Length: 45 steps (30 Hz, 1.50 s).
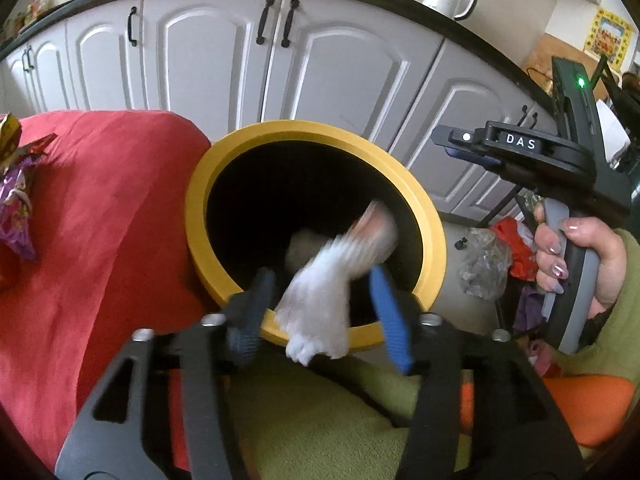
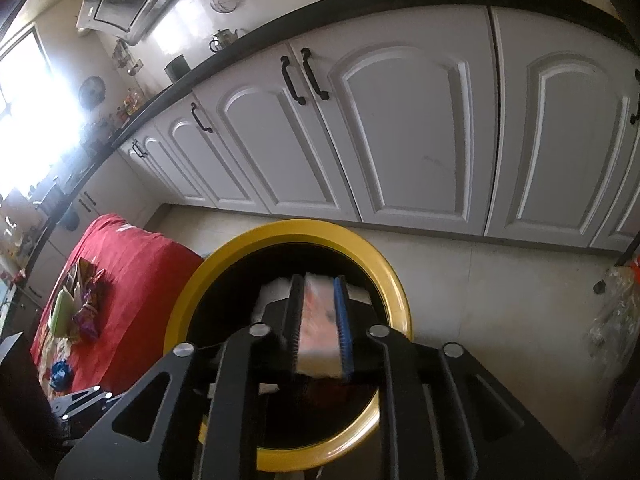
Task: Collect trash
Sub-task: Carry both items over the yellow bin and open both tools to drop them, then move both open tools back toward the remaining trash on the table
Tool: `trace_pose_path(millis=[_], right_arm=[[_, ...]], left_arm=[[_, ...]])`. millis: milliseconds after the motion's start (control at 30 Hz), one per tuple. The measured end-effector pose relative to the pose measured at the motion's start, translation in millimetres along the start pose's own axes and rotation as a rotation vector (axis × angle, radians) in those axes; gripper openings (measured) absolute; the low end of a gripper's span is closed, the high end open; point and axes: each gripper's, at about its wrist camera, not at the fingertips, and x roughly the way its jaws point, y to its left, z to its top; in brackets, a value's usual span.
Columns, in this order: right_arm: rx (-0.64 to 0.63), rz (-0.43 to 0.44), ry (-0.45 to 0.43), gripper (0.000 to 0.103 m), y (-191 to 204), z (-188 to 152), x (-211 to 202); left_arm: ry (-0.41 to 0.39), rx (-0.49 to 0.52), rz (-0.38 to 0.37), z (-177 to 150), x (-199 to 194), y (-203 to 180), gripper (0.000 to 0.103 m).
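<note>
A round bin with a yellow rim (image 1: 430, 220) and a black inside stands by the red couch; it also shows in the right wrist view (image 2: 394, 284). My left gripper (image 1: 320, 284) is open over the rim, and a blurred white crumpled piece of trash (image 1: 324, 292) hangs loose between its fingers at the bin's mouth. My right gripper (image 2: 318, 320) is shut on a pale pink-white piece of trash (image 2: 318, 324) over the bin's opening. The right gripper's body (image 1: 532, 148) shows in the left view, in a hand.
A red couch cover (image 1: 100, 220) holds purple and gold wrappers (image 1: 16, 200), also seen in the right wrist view (image 2: 86, 304). Clear and red plastic trash (image 1: 486, 260) lies on the floor right of the bin. White cabinets (image 2: 400, 140) stand behind.
</note>
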Motion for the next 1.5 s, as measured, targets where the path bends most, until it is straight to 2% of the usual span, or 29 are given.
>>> trace_pose_path(millis=[67,133,333,833,900,1133,1300,1500], right_arm=[[0.012,-0.007,-0.006,0.033,-1.4,-0.2,-1.2],[0.013,-0.007,-0.008,0.033,-1.8,0.1,-1.9],[-0.014,-0.005,-0.021,0.035,5.5,0.5,-6.2],[-0.156,0.026,-0.069,0.042,50.0,2.2,-27.2],[-0.185,0.036,-0.080,0.046,60.0,1.7,-32.2],[-0.295,0.075,-0.099,0.051,97.5,-8.0,-47.4],[-0.327,0.107,-0.119,0.060,119.1,-13.6,-59.6],[-0.378,0.143,-0.132,0.064,140.6,-21.9,-69.3]], left_arm=[[-0.007,-0.017,0.002,0.3,-2.4,2.7,0.055],[-0.017,-0.029,0.006,0.9,-5.5,5.3,0.069],[-0.068,-0.061,0.027,2.0,-22.1,12.7,0.091],[-0.191,-0.140,0.126,-0.5,-71.1,38.6,0.092],[-0.211,-0.153,0.132,-1.8,-79.2,41.6,0.092],[-0.260,-0.194,0.157,-3.9,-99.2,52.3,0.092],[-0.300,-0.228,0.175,-5.8,-115.4,60.4,0.092],[-0.347,-0.256,0.196,-11.4,-132.8,70.1,0.092]])
